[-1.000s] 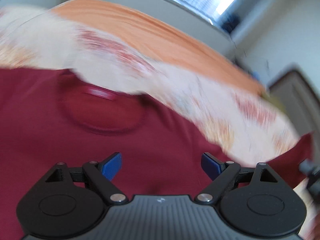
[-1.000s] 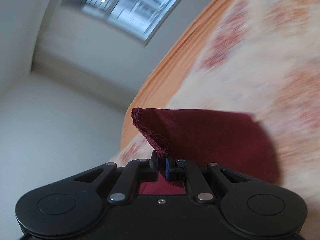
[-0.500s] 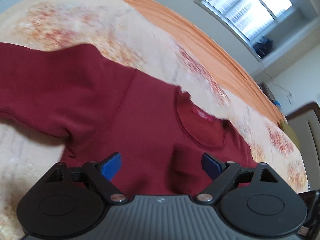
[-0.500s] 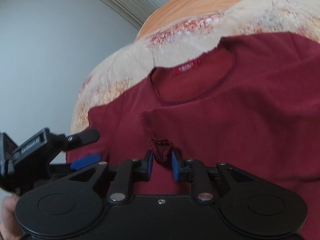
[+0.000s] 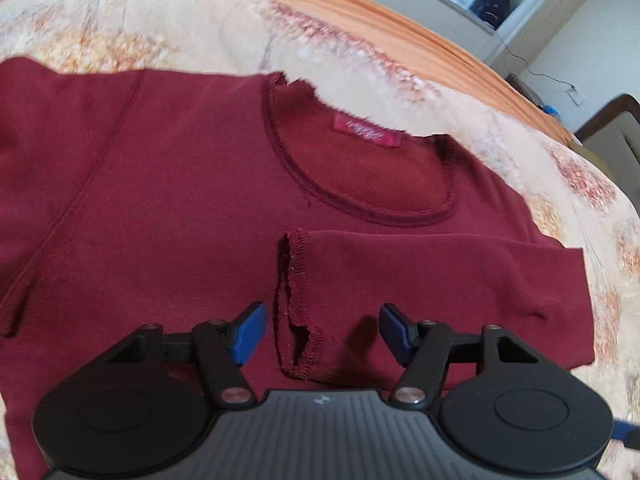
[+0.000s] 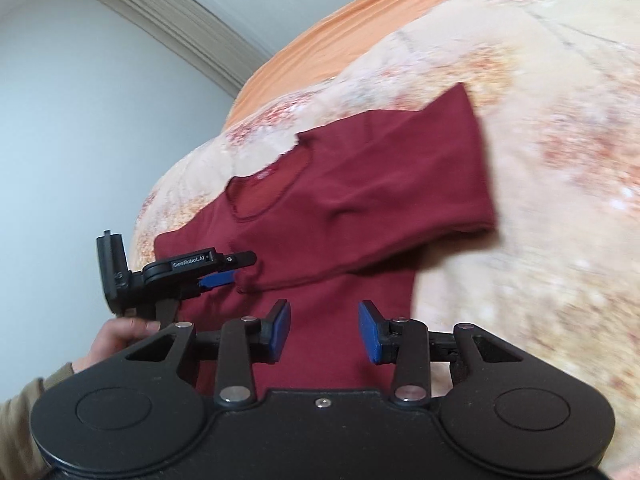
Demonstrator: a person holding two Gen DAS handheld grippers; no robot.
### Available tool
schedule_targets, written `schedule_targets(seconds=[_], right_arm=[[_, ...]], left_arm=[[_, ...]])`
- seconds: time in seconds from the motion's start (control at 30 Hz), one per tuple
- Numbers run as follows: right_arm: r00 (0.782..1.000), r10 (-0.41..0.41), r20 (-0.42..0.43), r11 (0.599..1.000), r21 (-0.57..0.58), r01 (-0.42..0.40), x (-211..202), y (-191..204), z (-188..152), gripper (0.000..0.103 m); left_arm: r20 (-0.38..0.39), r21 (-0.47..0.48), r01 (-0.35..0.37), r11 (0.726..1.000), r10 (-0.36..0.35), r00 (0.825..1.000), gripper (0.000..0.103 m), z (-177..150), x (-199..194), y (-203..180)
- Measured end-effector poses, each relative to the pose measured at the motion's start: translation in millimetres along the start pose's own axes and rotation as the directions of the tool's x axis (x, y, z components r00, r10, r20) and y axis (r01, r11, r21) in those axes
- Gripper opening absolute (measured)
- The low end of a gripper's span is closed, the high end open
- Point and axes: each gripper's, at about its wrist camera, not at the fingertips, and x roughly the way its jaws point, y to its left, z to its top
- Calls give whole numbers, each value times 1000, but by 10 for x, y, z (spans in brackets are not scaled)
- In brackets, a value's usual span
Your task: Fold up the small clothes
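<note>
A small dark red long-sleeved top [image 5: 160, 184] lies flat on the bed, neck opening with a pink label [image 5: 366, 131] facing away. One sleeve [image 5: 440, 276] is folded across the chest, its cuff [image 5: 296, 304] just ahead of my left gripper [image 5: 322, 334], which is open and empty above it. In the right wrist view the top [image 6: 360, 200] lies ahead; my right gripper [image 6: 324, 332] is open and empty over its lower body. The left gripper also shows in the right wrist view [image 6: 216, 272] beside the folded cuff.
The bed has a cream floral cover [image 5: 140, 28] over an orange sheet [image 5: 360, 12]. A window and a wall lie beyond. A dark chair [image 5: 612, 128] stands at the far right. The person's hand [image 6: 120, 332] holds the left gripper.
My right gripper carried the sleeve cuff across the chest, opened and let it go, then drew back. My left gripper has shifted over the folded cuff, staying open.
</note>
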Motion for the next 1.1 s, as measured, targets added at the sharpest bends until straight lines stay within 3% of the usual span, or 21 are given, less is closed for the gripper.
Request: schedule_targets(seconds=[0.23, 0.27, 0.33, 0.37, 0.47, 0.77, 0.93, 1.1], right_arm=[[1000, 22, 7, 999, 38, -22, -141, -35, -87, 41], [1000, 26, 8, 999, 38, -26, -144, -13, -85, 41], [999, 34, 12, 999, 40, -34, -154, 19, -91, 41], [999, 38, 13, 998, 41, -38, -164, 30, -95, 41], [999, 43, 12, 998, 40, -44, -184, 77, -104, 41], [999, 39, 10, 998, 41, -39, -240, 160, -127, 41], [999, 45, 9, 998, 43, -45, -210, 207, -144, 41], [999, 47, 0, 998, 43, -47, -156, 250, -170, 41]], left_arm=[[4, -98, 6, 995, -6, 1000, 66, -45, 69, 83], [11, -99, 7, 995, -6, 1000, 61, -44, 54, 87], [21, -96, 3, 995, -1, 1000, 38, -50, 23, 96], [23, -101, 4, 995, -2, 1000, 21, -45, 5, 120], [40, -118, 45, 992, -41, 998, 14, -78, -78, 182], [191, -94, 48, 994, -30, 981, 7, -12, -651, 261], [271, -142, -48, 989, 85, 959, 7, 116, -1026, 521], [262, -182, -155, 971, 200, 944, 7, 183, -1128, 811]])
